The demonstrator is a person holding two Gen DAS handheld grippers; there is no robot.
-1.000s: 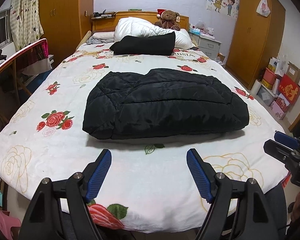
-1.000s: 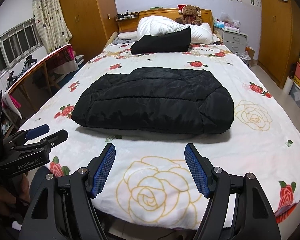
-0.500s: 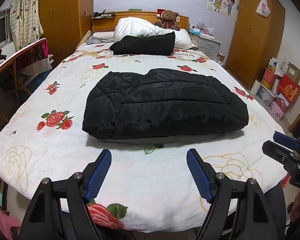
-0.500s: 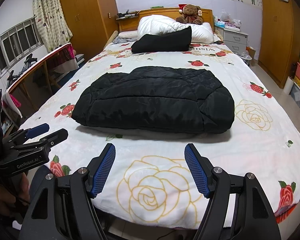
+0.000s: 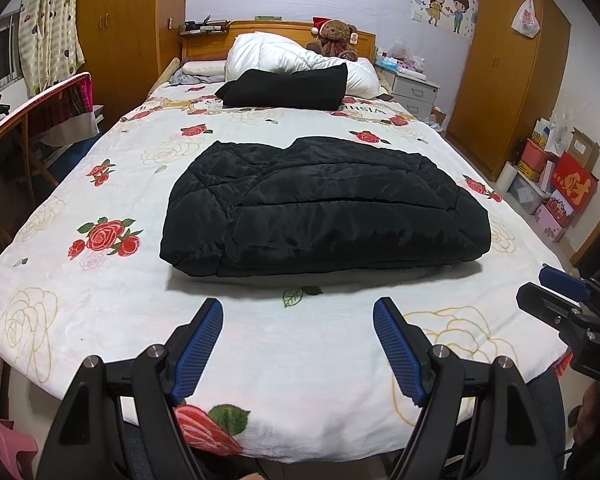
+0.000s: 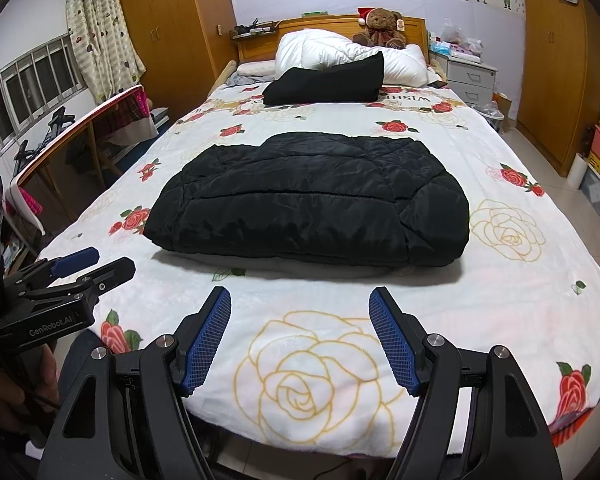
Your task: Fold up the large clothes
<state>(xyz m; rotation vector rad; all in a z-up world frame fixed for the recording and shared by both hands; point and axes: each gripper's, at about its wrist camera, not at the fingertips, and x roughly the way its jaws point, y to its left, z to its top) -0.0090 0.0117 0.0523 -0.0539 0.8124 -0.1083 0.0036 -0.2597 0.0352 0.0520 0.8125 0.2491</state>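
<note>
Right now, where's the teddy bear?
In both wrist views the teddy bear sits at the far end of the bed, against the wooden headboard, right of centre, just behind the white duvet and left of the nightstand.

Both wrist cameras sit at the foot of the bed (image 5: pixel 100 308), angled down, facing the headboard (image 6: pixel 340 24) at 12 o'clock. Both share the black jacket (image 5: pixel 324 208) mid-bed. The left view catches the right gripper (image 5: pixel 548 284) at 3 o'clock; the right view has the left gripper (image 6: pixel 100 264) at 9 o'clock.
</note>
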